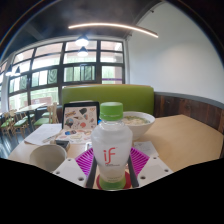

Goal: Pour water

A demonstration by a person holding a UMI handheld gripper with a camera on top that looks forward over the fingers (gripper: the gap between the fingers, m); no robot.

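Observation:
A clear plastic bottle (111,150) with a green cap and a white label stands upright between my fingers. My gripper (112,170) is shut on the bottle, with the magenta pads (86,160) pressing on its lower sides. A white cup (47,157) sits on the wooden table (185,140), to the left of the bottle and close to the left finger. The bottle's base is hidden low between the fingers.
A white bowl (137,124) stands just beyond the bottle to the right. A patterned card or tablet (79,120) leans behind on the left, with white paper (41,133) beside it. A green bench back (105,97) and windows lie beyond the table.

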